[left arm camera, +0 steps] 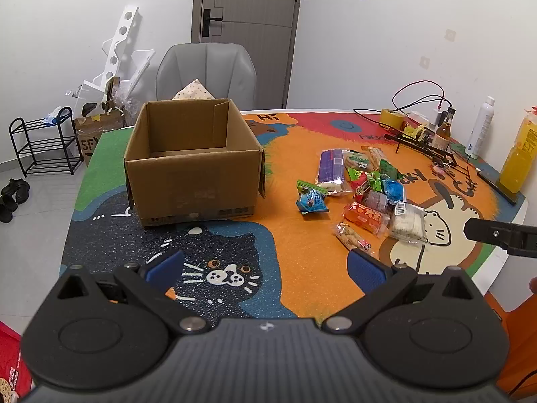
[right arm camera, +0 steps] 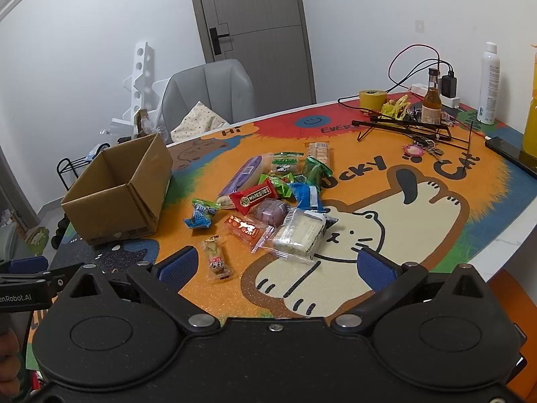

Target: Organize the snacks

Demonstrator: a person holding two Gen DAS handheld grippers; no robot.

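Progress: nothing packed yet | cardboard box (left arm camera: 193, 164) sits empty on the bench (left arm camera: 302, 262) | snack packets (right arm camera: 268, 201) piled beside it | left gripper (left arm camera: 265, 268), right gripper (right arm camera: 275, 265): jaws spread wide, holding nothing

Both grippers: left gripper (left arm camera: 265, 270) and right gripper (right arm camera: 278, 267) have black housings, ribbed grey centre, round side caps, silver pivot screws behind blue pads (right arm camera: 178, 267). White "enRobot.AI" lettering on left's side.
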